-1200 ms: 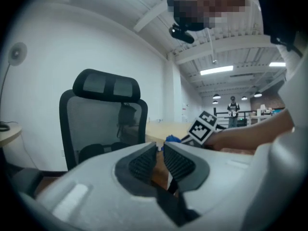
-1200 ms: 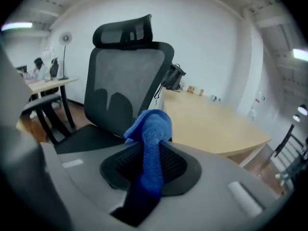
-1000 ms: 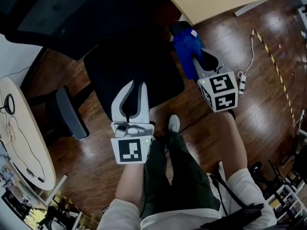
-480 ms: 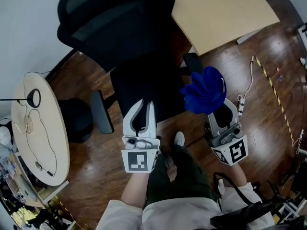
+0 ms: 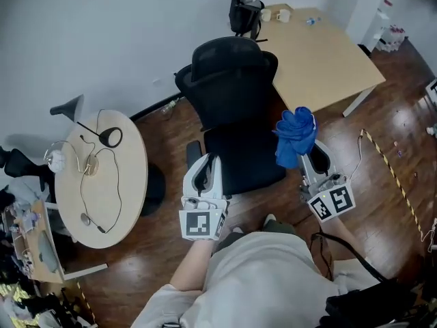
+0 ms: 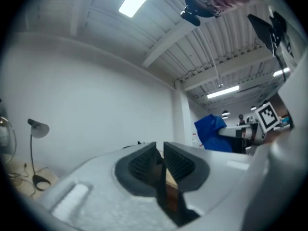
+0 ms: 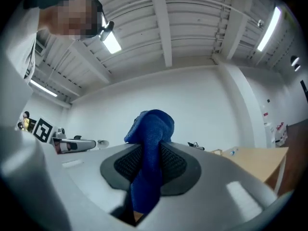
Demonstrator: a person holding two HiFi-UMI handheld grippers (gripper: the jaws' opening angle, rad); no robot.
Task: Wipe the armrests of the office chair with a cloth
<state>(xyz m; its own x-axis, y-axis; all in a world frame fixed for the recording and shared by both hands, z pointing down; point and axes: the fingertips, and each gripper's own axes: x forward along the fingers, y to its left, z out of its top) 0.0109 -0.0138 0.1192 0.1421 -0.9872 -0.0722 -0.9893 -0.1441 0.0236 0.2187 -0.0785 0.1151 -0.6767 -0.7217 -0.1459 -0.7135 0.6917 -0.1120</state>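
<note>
The black office chair (image 5: pixel 232 108) stands in the middle of the head view, its seat facing me. A dark left armrest (image 5: pixel 193 150) shows beside the seat; the right armrest is hidden behind the cloth. My right gripper (image 5: pixel 301 150) is shut on a blue cloth (image 5: pixel 295 135), held up in the air at the seat's right edge. In the right gripper view the cloth (image 7: pixel 151 129) bunches between the pads and sticks up past them. My left gripper (image 5: pixel 210 158) hovers over the seat's front left, jaws together with nothing between them (image 6: pixel 160 154).
A round white table (image 5: pixel 126 200) with a desk lamp (image 5: pixel 106 137) and cables stands at the left. A wooden desk (image 5: pixel 321 53) with a black bag (image 5: pixel 242 11) is behind the chair. A cable (image 5: pixel 372 149) runs over the wood floor at the right.
The right gripper has lifted the cloth off the right armrest and drawn back toward me. Both grippers now point upward. The head view has risen and takes in the whole chair.
</note>
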